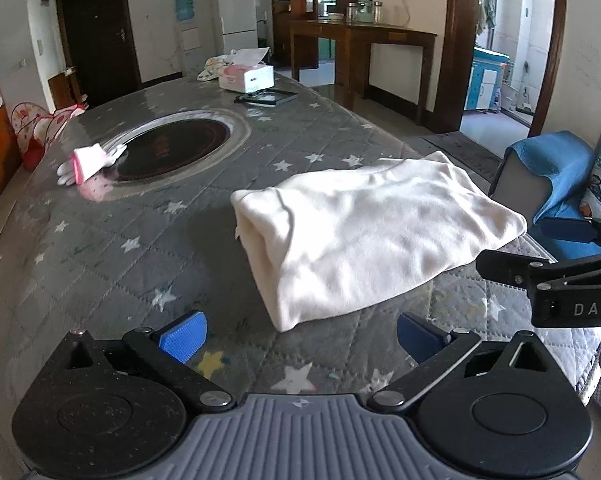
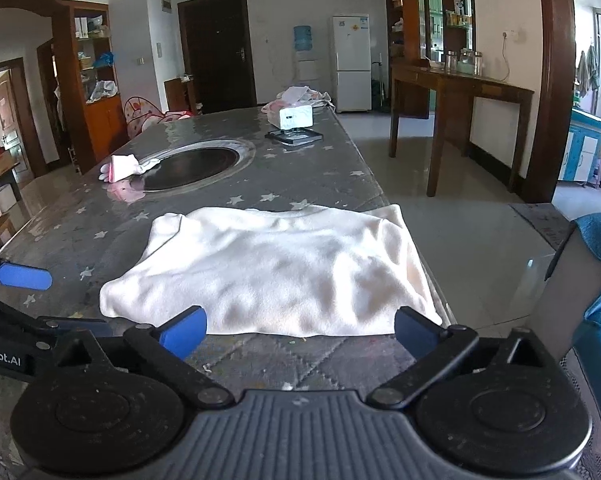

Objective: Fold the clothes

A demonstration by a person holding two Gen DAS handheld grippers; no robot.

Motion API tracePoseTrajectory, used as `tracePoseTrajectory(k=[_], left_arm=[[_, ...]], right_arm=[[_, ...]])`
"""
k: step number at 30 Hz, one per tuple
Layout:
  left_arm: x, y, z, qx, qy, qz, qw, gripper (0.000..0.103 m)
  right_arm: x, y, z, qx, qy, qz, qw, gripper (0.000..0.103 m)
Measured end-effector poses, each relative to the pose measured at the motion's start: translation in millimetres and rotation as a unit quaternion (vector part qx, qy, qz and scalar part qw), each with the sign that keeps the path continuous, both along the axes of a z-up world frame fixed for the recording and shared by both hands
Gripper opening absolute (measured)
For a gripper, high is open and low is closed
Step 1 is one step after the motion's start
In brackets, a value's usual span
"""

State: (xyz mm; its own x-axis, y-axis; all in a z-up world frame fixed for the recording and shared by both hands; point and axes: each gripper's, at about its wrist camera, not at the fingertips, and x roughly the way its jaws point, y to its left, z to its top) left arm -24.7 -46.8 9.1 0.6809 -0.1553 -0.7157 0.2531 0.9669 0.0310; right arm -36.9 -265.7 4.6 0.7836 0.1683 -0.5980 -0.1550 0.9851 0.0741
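Claws: left gripper (image 1: 298,336) and right gripper (image 2: 300,332) both released, empty
Cloth: white garment (image 2: 276,268) folded on table (image 2: 340,168); fold looks finished
Next: probably another fold or set it aside

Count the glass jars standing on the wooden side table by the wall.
3, in a row on the wooden side table: left jar, middle jar, right jar. They are small and far off, so another could be hidden behind them.
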Motion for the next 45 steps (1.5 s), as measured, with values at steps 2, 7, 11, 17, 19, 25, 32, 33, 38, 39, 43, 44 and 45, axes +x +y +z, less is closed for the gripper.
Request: tracePoseTrajectory(k=[2, 7, 11, 17, 19, 25, 32, 33, 38, 39, 43, 44, 45], left_arm=[[-3.4, 1.8, -0.2, 0.002, -0.003, 0.004, 1.0, 0.103], [-10.0, 6.9, -2.3, 0.005, -0.004, 0.015, 0.9999, 0.103], [-14.8, 8.9, -3.6, 0.008, -0.006, 0.019, 0.9998, 0.103], [-20.4, 9.8, -5.6, 0.011, -0.006, 0.024, 0.9996, 0.103], [-23.3, 10.4, -5.8, 0.01, -0.006, 0.027, 0.9996, 0.103], [-29.1, 9.2, -6.1, 0.018, -0.013, 0.029, 0.9993, 0.103], [-31.0, 11.7, -5.9, 0.016, -0.012, 0.037, 0.9991, 0.103], [-31.4, 12.0, -5.8, 0.017, -0.013, 0.038, 0.9991, 0.103], [-32.0, 13.7, -4.7, 0.015, -0.015, 0.042, 0.9989, 0.103], [-32.2, 13.7, -4.7, 0.015, -0.015, 0.042, 0.9989, 0.103], [-33.6, 11.9, -5.0, 0.017, -0.017, 0.039, 0.999, 0.103], [-33.9, 11.3, -5.1, 0.017, -0.017, 0.038, 0.999, 0.103], [-34.1, 11.3, -5.4, 0.017, -0.017, 0.037, 0.999, 0.103]], right_arm=[[-1.8, 1.6, 0.5, -0.005, 0.001, -0.001, 1.0, 0.103], [-5.7, 5.9, -0.3, -0.017, 0.003, -0.008, 1.0, 0.103], [-9.6, 6.0, -0.8, -0.01, 0.003, -0.01, 1.0, 0.103], [-15.0, 6.3, -0.6, 0.001, -0.008, -0.007, 1.0, 0.103], [-16.3, 6.2, -0.5, 0.003, -0.008, -0.008, 1.0, 0.103], [-19.5, 6.4, -2.8, 0.016, 0.005, -0.008, 1.0, 0.103], [-24.1, 5.4, -5.0, 0.023, 0.006, -0.026, 0.999, 0.103], [-24.2, 5.4, -5.4, 0.022, 0.007, -0.026, 0.999, 0.103], [-27.0, 3.8, -5.9, 0.028, 0.008, -0.03, 0.999, 0.103], [-27.5, 3.4, -6.1, 0.03, 0.008, -0.031, 0.999, 0.103], [-28.0, 3.2, -8.0, 0.034, 0.01, -0.032, 0.999, 0.103], [-27.8, 3.1, -8.6, 0.035, 0.012, -0.032, 0.999, 0.103], [-27.6, 3.1, -9.2, 0.036, 0.013, -0.033, 0.999, 0.103]])
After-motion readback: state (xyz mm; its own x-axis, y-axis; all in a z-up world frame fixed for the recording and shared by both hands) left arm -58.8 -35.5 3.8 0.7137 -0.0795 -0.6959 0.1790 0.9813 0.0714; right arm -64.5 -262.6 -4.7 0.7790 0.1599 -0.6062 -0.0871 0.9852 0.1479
